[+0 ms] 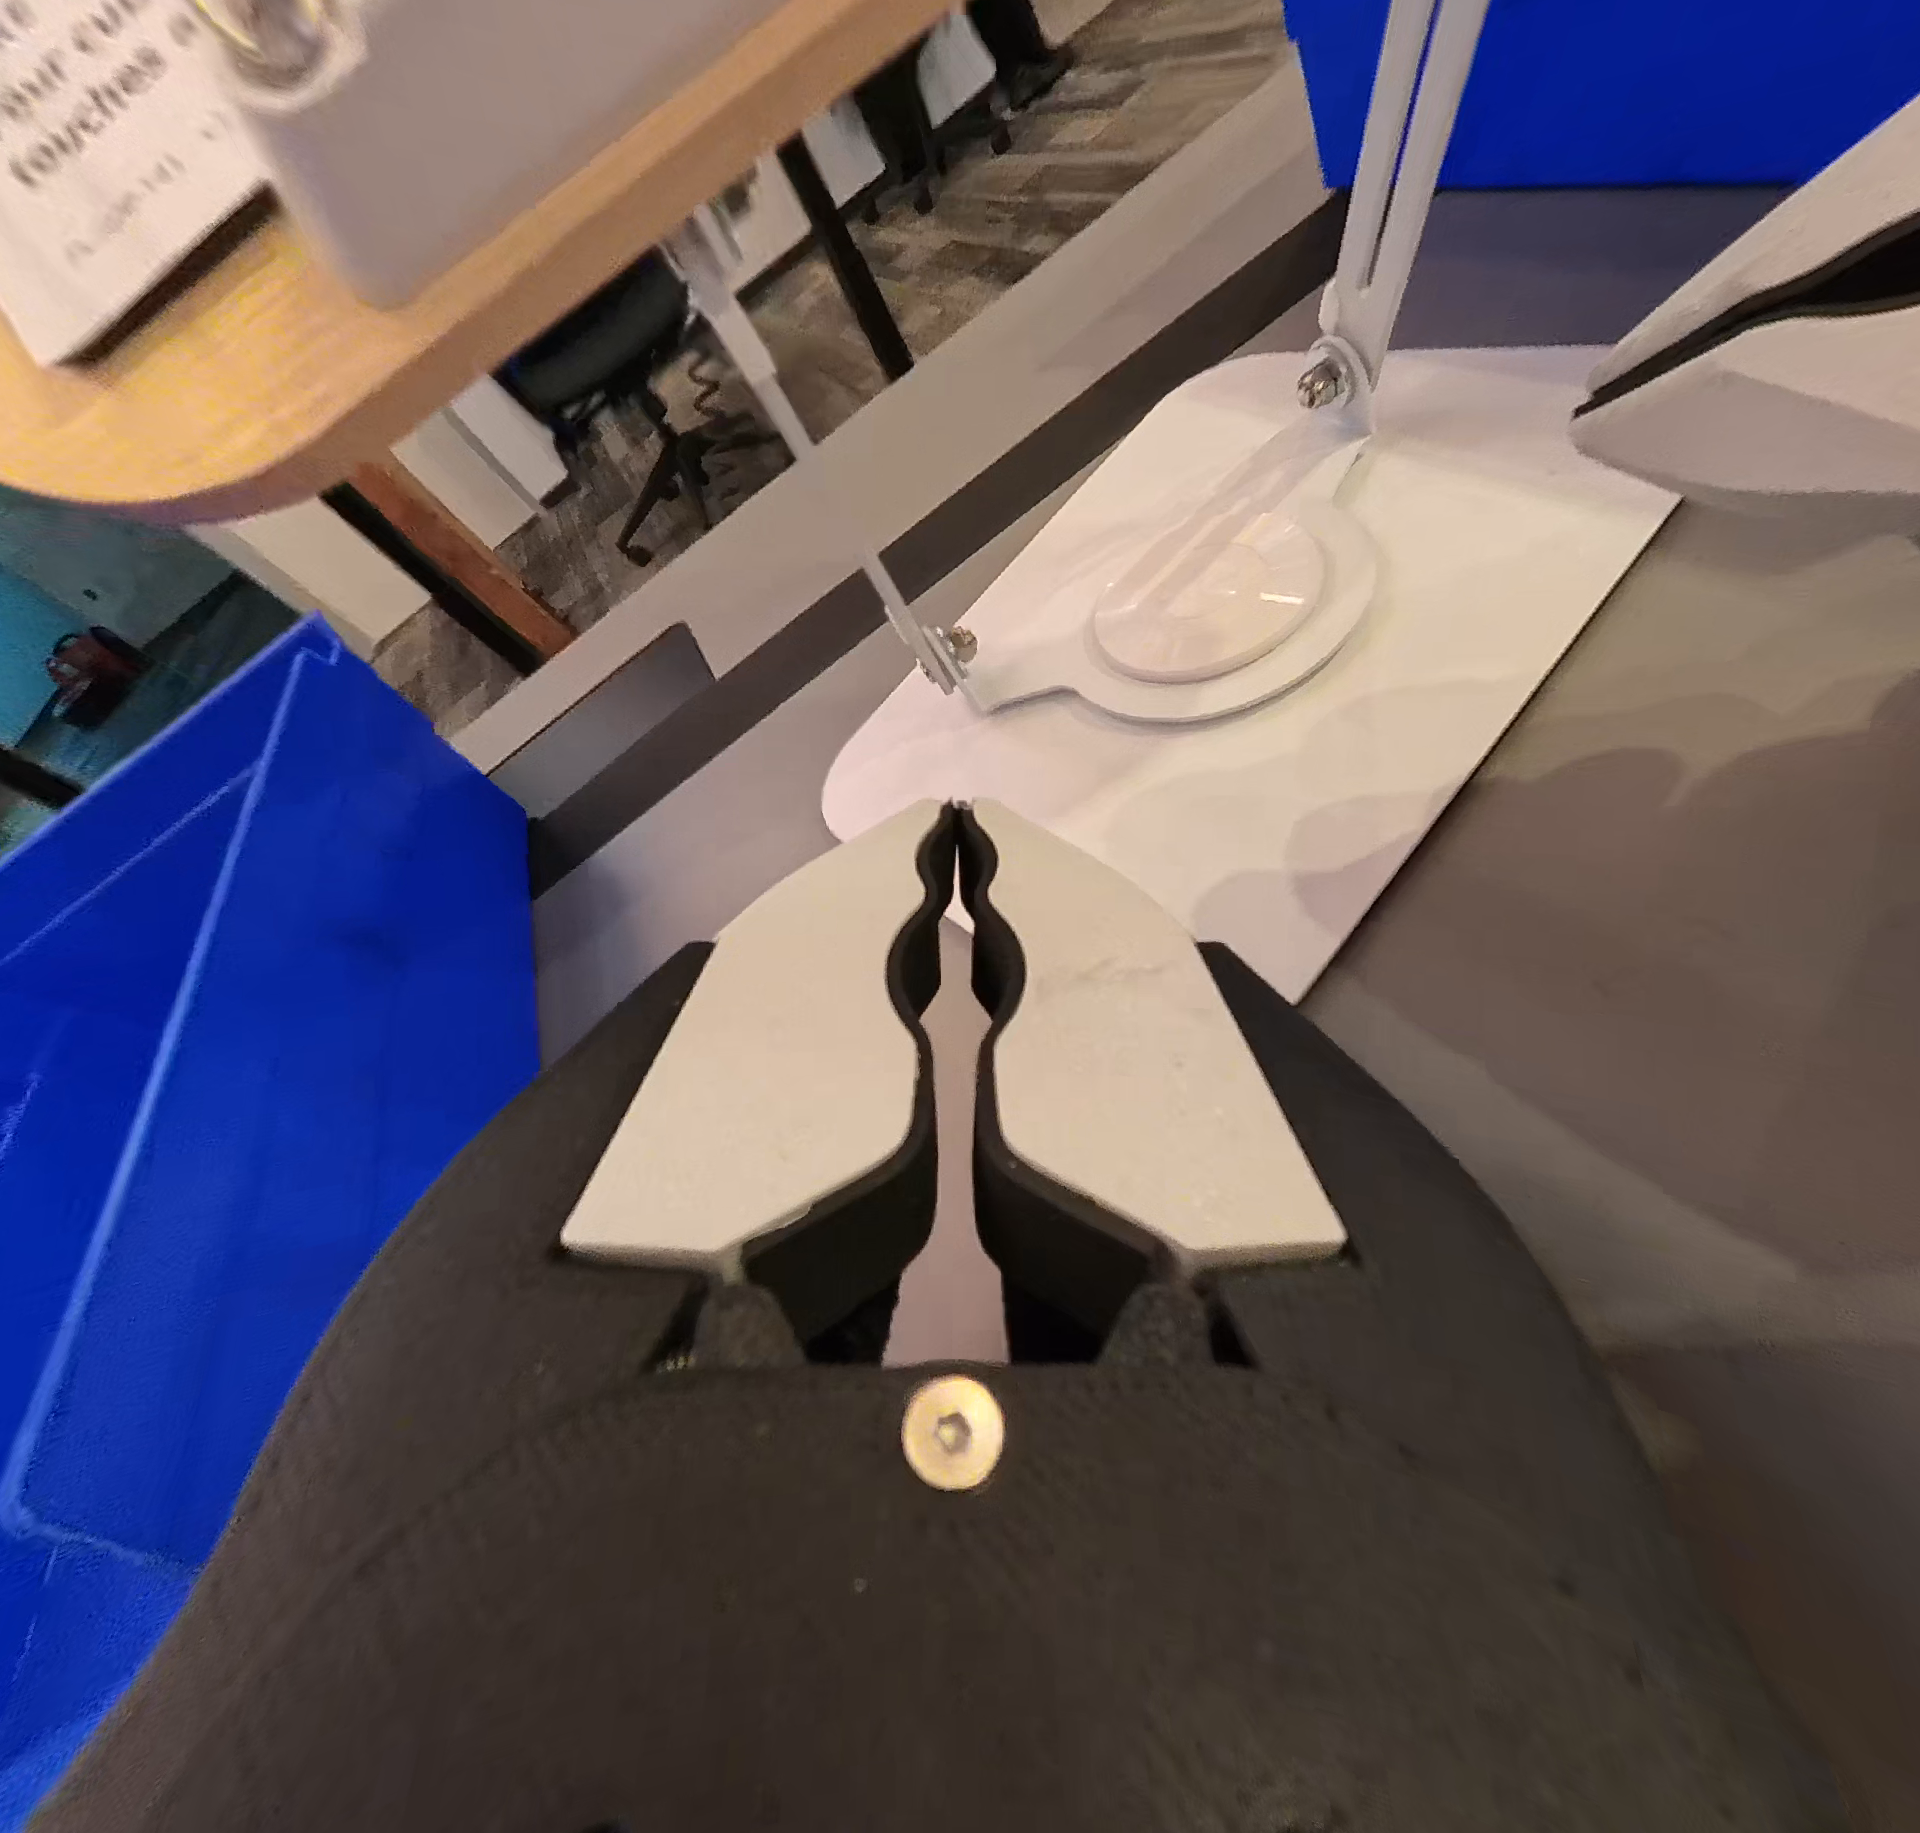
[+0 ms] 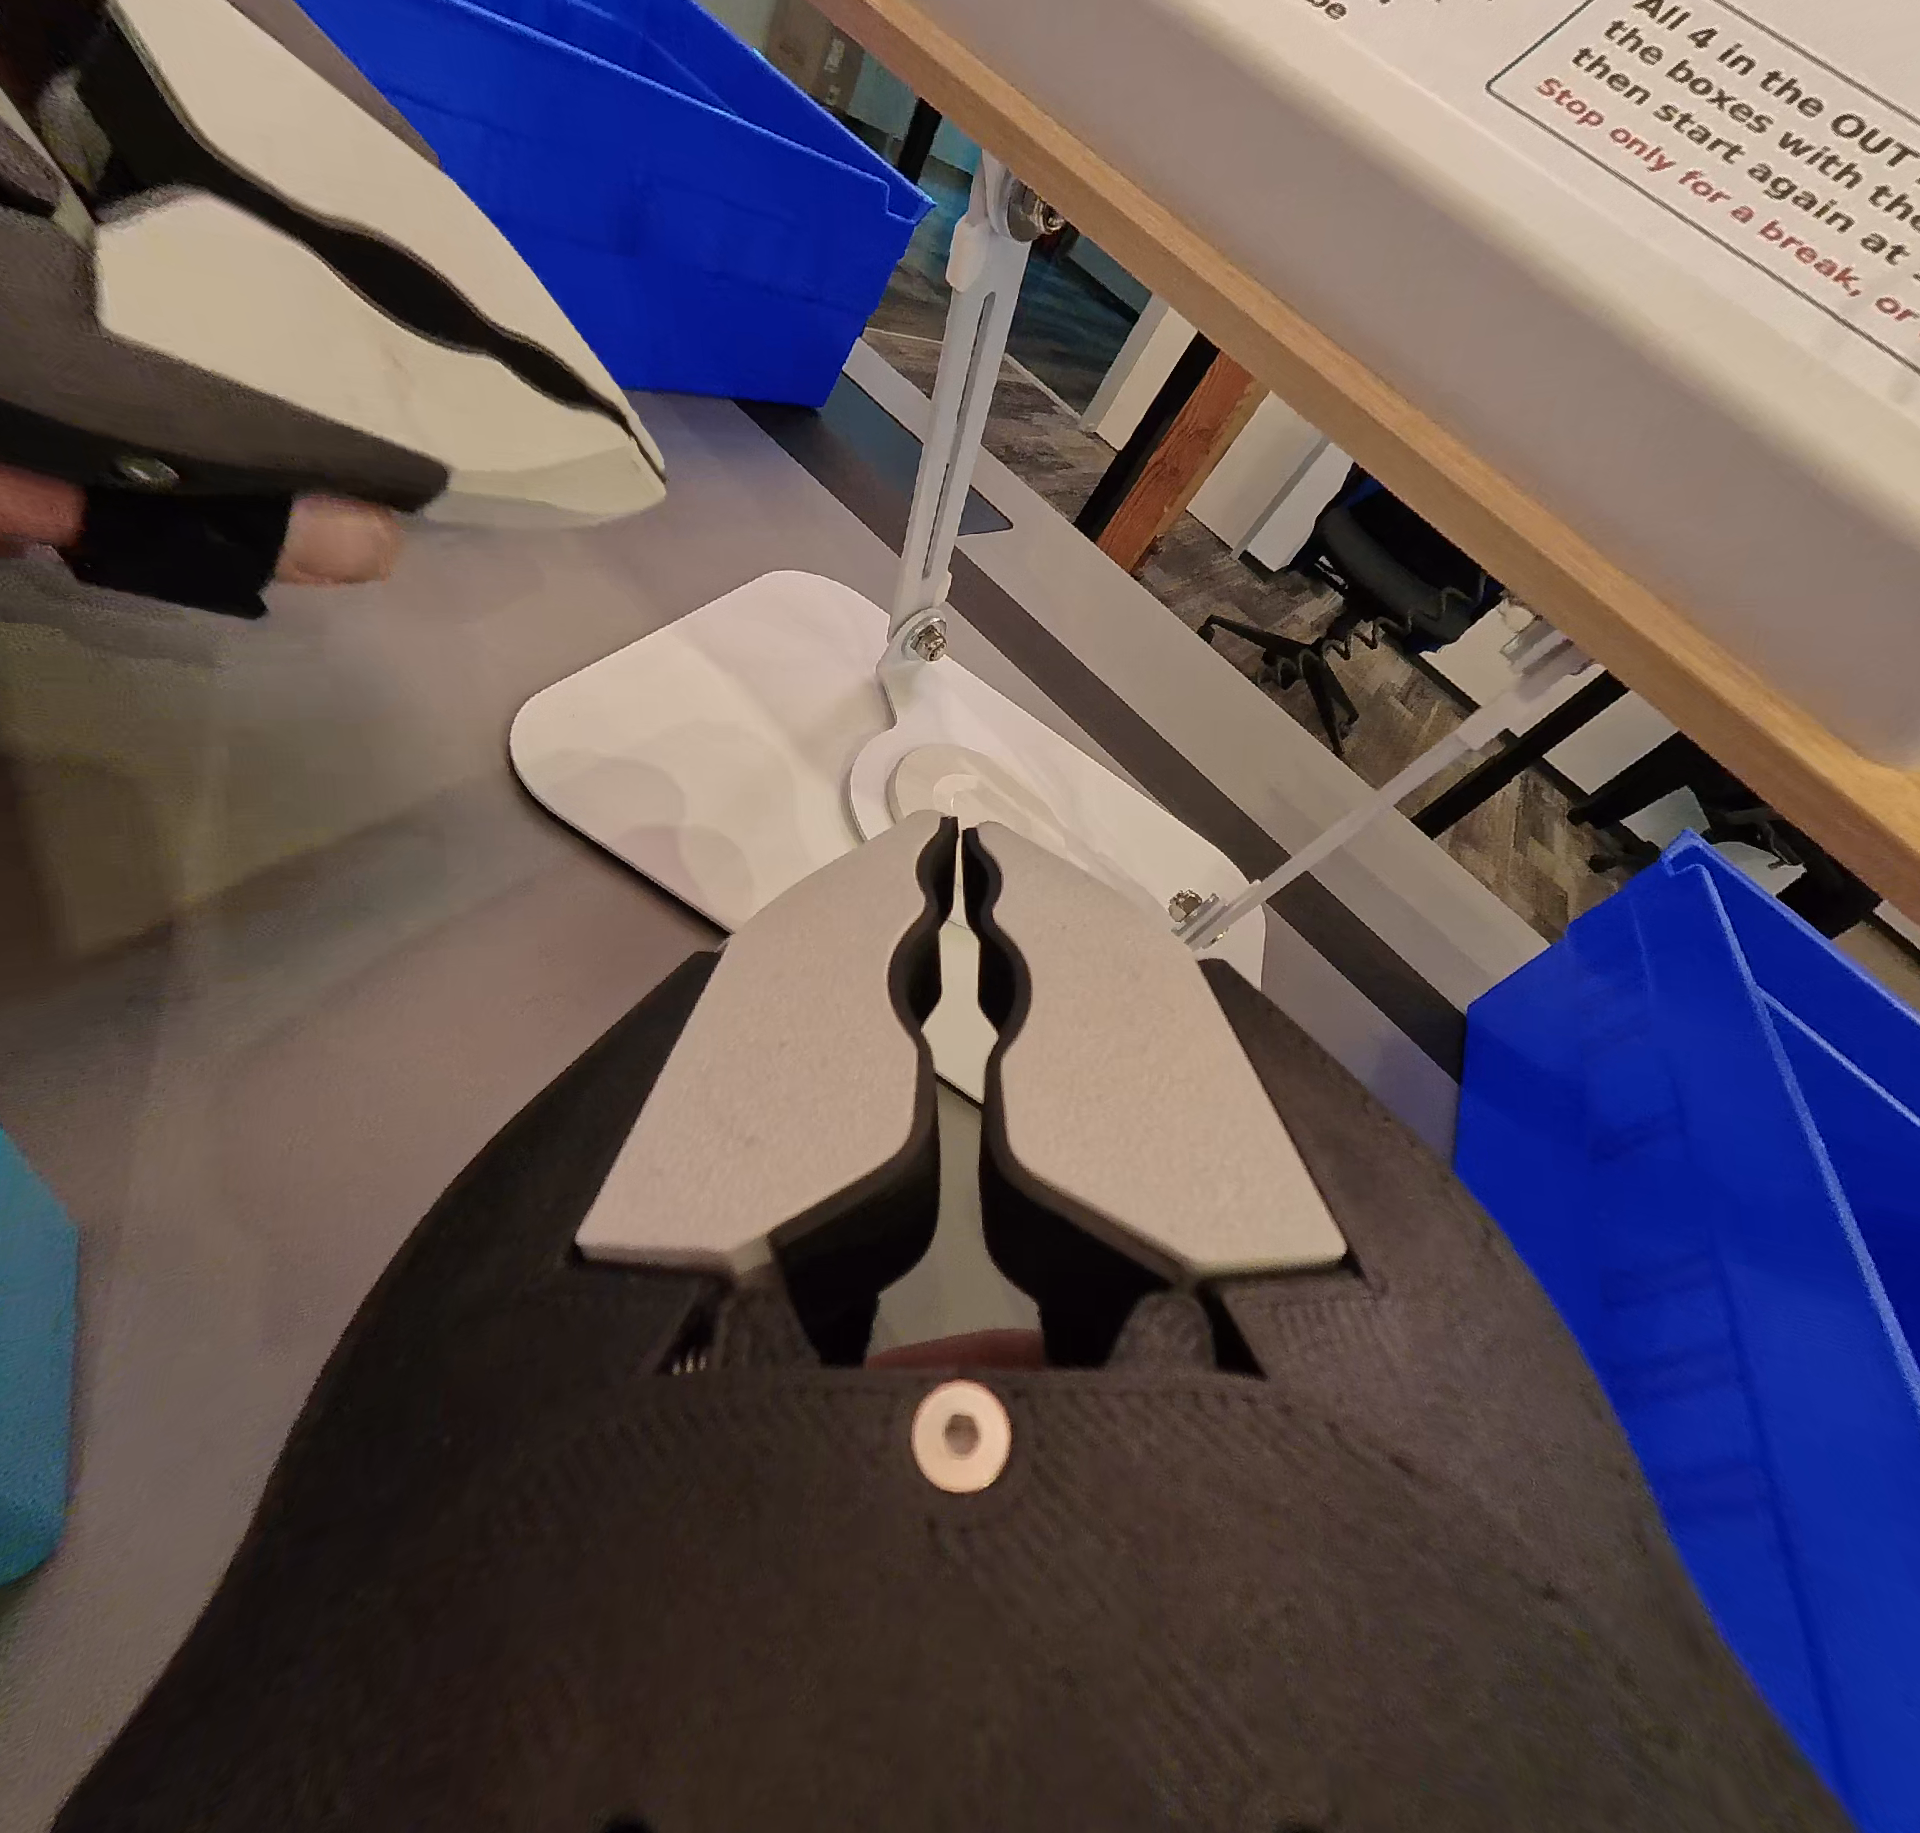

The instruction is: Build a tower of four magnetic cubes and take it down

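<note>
2 grippers, left (image 1: 957,819) & right (image 2: 957,827), jaws closed, empty; 2 blue bins (image 2: 644,173), (image 2: 1704,1160).

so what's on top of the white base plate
Only the round white disc and the stand's two bolted white struts; no cubes show on the white base plate. The left hand-held gripper covers its near edge.

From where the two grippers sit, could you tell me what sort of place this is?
Probably an office turned data-collection station: a grey worktable with blue plastic bins, a white stand base carrying a printed instruction sheet, and swivel office chairs on carpet beyond.
</note>
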Tool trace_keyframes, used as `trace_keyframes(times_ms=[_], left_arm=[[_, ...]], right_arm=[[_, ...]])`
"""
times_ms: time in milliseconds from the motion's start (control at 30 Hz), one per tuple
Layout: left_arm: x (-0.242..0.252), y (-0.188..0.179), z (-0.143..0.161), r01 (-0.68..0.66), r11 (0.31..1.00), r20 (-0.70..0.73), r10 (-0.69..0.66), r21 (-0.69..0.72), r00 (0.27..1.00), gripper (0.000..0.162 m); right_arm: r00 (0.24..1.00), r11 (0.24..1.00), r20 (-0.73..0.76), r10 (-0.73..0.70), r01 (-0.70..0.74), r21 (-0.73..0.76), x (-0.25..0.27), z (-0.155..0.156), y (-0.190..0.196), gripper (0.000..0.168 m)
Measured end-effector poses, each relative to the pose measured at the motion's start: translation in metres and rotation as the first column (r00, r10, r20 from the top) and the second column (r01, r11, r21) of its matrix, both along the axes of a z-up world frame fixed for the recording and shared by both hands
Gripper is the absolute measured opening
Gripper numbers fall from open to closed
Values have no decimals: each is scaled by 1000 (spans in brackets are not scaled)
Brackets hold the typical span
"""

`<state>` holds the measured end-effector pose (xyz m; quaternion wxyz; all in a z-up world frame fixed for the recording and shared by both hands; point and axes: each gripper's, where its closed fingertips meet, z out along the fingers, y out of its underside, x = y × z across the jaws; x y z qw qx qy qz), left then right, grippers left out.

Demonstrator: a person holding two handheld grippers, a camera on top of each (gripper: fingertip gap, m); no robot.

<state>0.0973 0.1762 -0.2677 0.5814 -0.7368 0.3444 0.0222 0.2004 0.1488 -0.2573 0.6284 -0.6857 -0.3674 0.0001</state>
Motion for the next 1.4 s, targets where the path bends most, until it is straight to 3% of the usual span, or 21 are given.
trace_keyframes(times_ms=[100,167,367,500,733,933,1100,1233,1400], left_arm=[[5,-17,14,160,987,88,-159,0,983,3],[11,-36,14,311,947,189,-292,-82,938,13],[16,-88,30,646,758,422,-560,-85,713,35],[22,-117,38,783,618,506,-654,-70,562,44],[33,-148,45,887,459,551,-729,-47,406,56],[50,-160,40,917,392,549,-752,-70,364,64],[62,-165,42,936,346,567,-760,-59,317,67],[75,-165,38,935,348,557,-764,-66,324,70],[81,-163,39,929,366,561,-761,-43,326,51]], right_arm=[[1000,1000,-9,0,0,-2,1,1,0,1],[1000,1000,-16,0,-1,-3,1,1,0,1],[1000,1000,-26,1,-1,-7,2,2,0,1],[1000,1000,-31,2,-3,-12,2,2,1,1],[1000,1000,-31,5,-5,-13,2,2,0,1],[1000,1000,-29,6,-6,-12,2,2,0,1],[1000,1000,-26,9,-9,-12,1,2,0,1],[1000,1000,-25,10,-10,-13,1,1,0,1],[1000,1000,-24,11,-11,-11,1,1,0,2]])
